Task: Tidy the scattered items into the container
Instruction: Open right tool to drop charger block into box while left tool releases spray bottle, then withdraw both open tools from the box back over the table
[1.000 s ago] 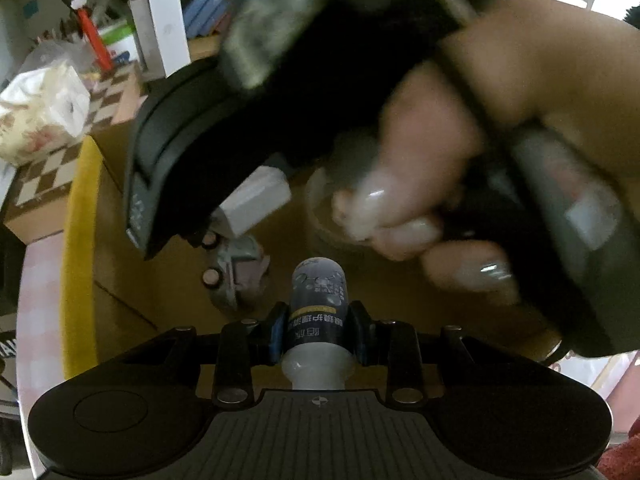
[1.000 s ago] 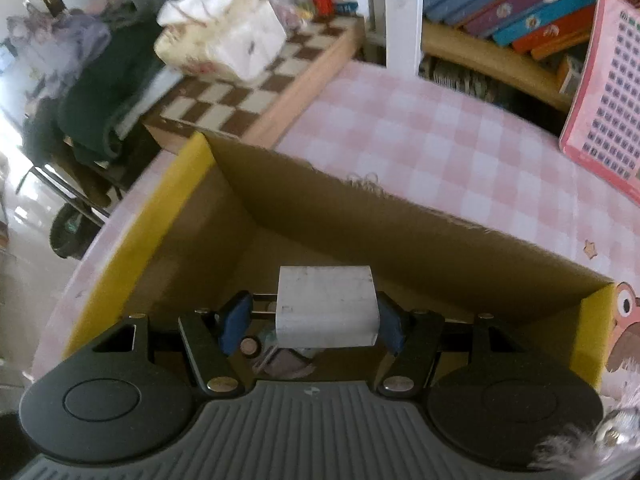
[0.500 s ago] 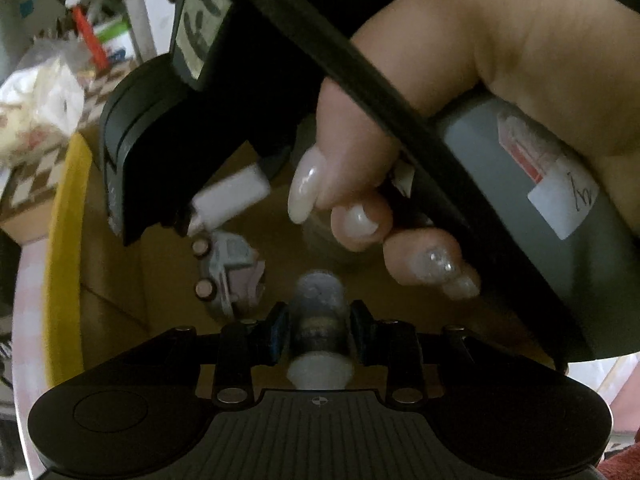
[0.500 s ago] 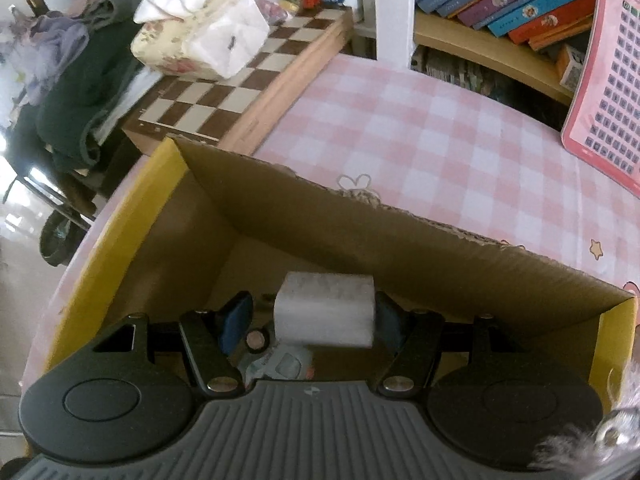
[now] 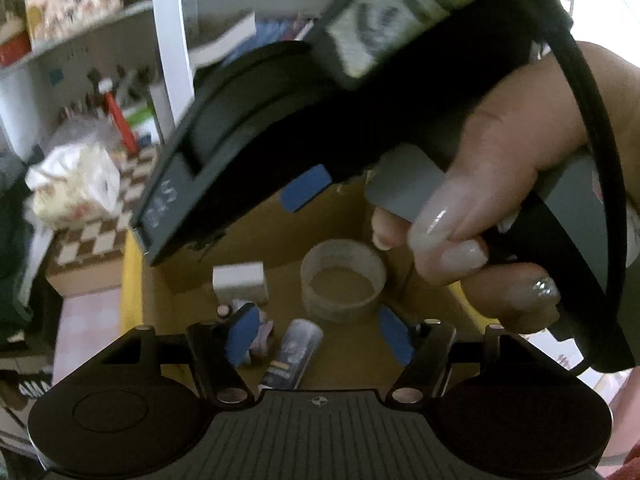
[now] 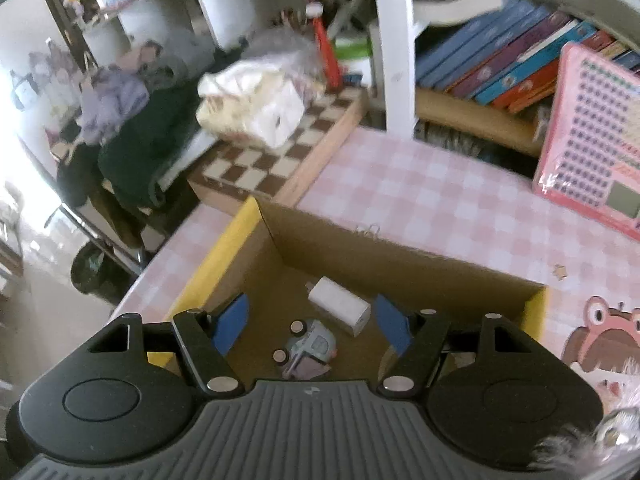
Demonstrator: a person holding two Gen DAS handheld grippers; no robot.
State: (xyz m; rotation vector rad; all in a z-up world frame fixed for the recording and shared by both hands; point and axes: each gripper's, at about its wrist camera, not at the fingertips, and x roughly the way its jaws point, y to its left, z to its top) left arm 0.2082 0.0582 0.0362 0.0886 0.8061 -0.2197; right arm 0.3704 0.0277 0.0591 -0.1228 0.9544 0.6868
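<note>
Left wrist view: left gripper (image 5: 320,336) jaws just sprang apart, nothing clamped — small dark labelled bottle (image 5: 294,354) lies loose on floor of brown cardboard box with yellow rim (image 5: 132,276), near clear tape roll (image 5: 343,280).

Right wrist view: right gripper (image 6: 312,326) also been opening, empty — white rectangular block (image 6: 340,306) rests in box beside little grey toy car (image 6: 310,346).

The cardboard box (image 5: 256,240) is looked down into steeply from close above by the left wrist view. It (image 6: 400,256) is faced likewise from the right wrist view. The toy car (image 5: 260,328) (image 6: 312,344) inside is shared.
</note>
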